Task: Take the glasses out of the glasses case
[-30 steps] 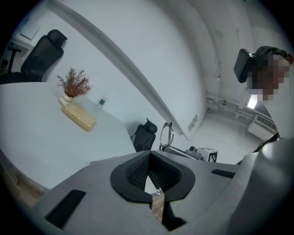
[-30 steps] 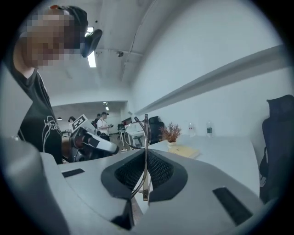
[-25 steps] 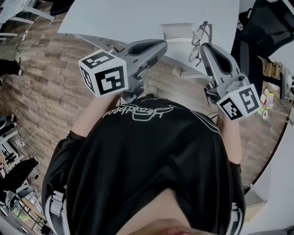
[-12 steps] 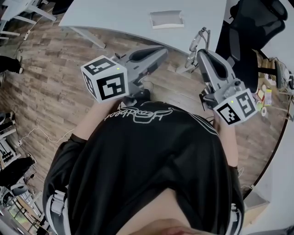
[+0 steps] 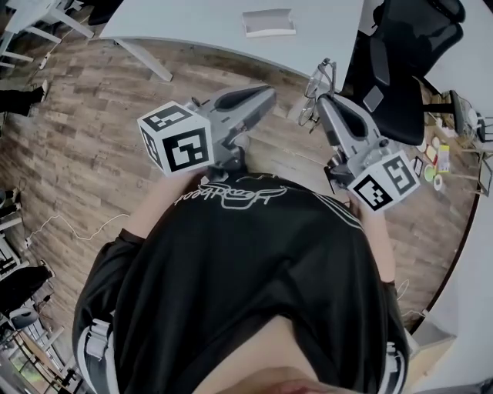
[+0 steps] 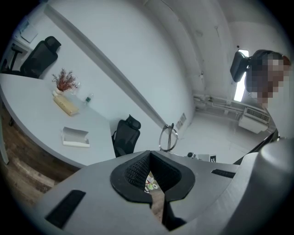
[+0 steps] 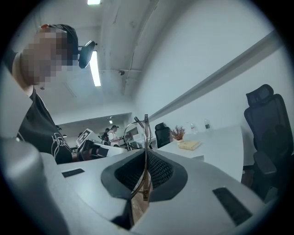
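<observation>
The thin metal-framed glasses (image 5: 314,91) hang in the air past the table's near edge, with my right gripper (image 5: 323,101) shut on them. In the right gripper view the frame (image 7: 140,125) stands upright between the dark pads (image 7: 158,170). The open white glasses case (image 5: 268,22) lies on the white table (image 5: 192,27), far from both grippers. My left gripper (image 5: 264,94) is shut with nothing in it, held over the wooden floor to the left of the glasses. From the left gripper view I see the glasses (image 6: 168,137) and the case (image 6: 76,137) beyond the jaws.
A black office chair (image 5: 400,61) stands just right of the right gripper. A table leg (image 5: 146,60) is at upper left. Small colourful items (image 5: 437,158) lie on a desk at the far right. A dried plant (image 6: 64,80) and a bottle stand at the table's far side.
Both grippers and the held glasses have drawn back from the table. The case now lies farther up the head view and the chair is closer to the right gripper.
</observation>
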